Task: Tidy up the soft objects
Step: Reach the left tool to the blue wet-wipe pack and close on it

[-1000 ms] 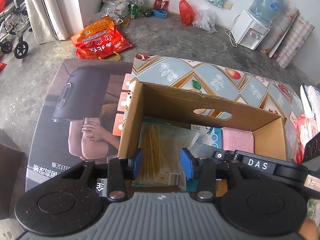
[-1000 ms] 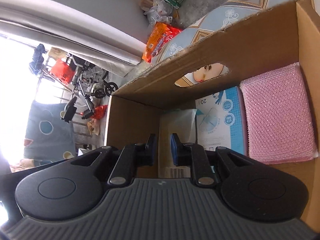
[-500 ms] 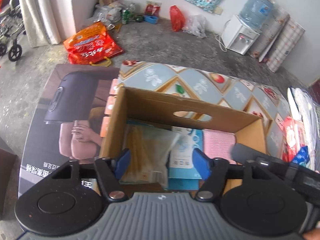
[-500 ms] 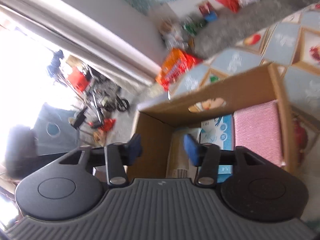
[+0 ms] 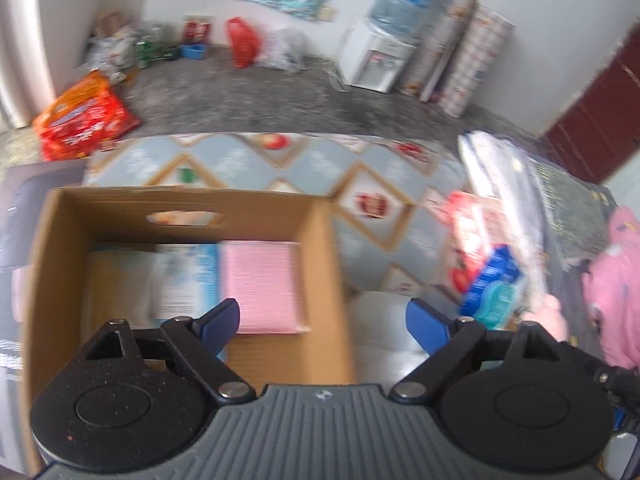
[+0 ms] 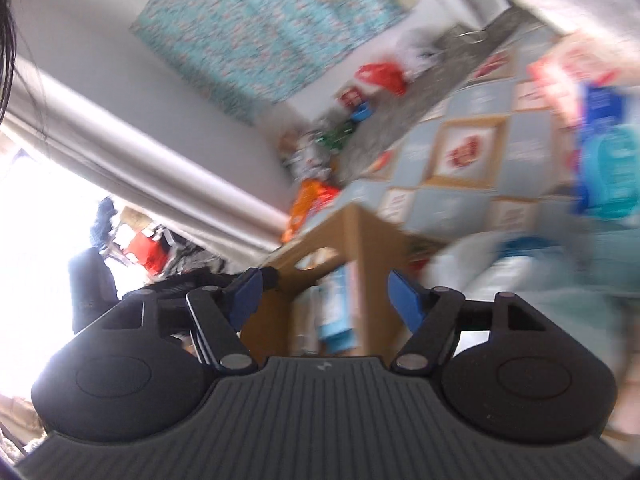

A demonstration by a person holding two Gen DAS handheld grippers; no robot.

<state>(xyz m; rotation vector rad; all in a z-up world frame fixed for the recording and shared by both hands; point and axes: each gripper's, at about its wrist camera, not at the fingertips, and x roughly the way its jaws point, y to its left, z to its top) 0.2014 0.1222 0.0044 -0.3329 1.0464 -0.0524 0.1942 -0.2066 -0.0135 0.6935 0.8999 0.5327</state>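
Both grippers, left gripper (image 5: pixel 322 320) and right gripper (image 6: pixel 324 294), carry nothing, jaws opening wide. We judge the next soft thing, the blue packet (image 5: pixel 494 286), lies right of centre, outside the cardboard box (image 5: pixel 320 264), nearer our right gripper (image 6: pixel 608 168).

Our left gripper (image 5: pixel 322 320) tilts steeply down, jaws opening wide, nothing btwn them. Our right gripper (image 6: pixel 324 294) angles down less, jaws also opening, empty.
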